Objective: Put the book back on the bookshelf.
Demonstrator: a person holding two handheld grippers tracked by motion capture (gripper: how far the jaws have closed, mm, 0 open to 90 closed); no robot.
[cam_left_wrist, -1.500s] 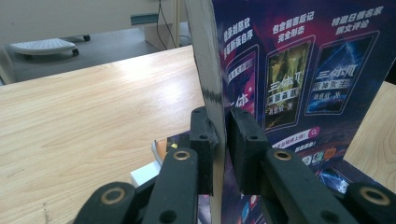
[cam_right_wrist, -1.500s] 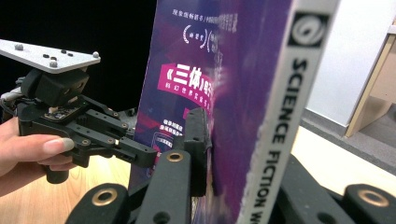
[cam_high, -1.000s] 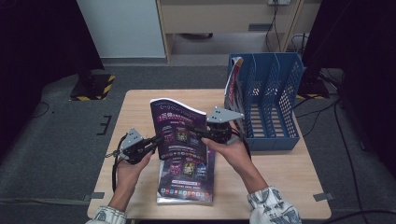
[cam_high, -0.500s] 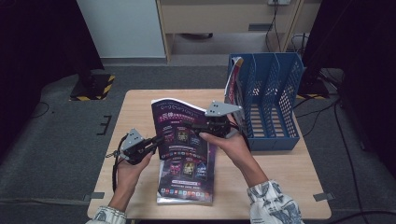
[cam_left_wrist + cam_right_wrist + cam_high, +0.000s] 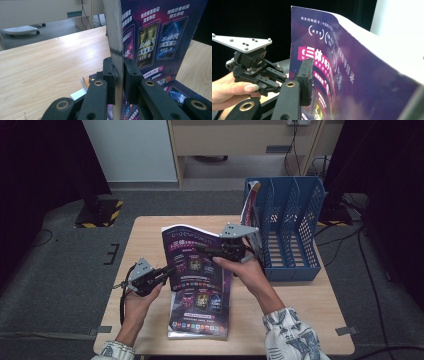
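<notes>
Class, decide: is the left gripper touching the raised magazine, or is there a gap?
Touching. The left gripper view shows the left gripper with both black pads pressed against the raised magazine, clamping its edge between them.

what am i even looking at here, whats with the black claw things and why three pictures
A person sits at a wooden table with a hand-held two-jaw gripper in each hand. The high view looks down from above; the other two pictures come from cameras riding on each gripper, looking along its jaws. The left gripper is clamped on the edge of a purple magazine, which is lifted up off another purple magazine lying flat. The right gripper is at the raised magazine's other side, one pad by the cover; its jaws have just been closing somewhat. A blue file rack stands at the table's far right.
</notes>
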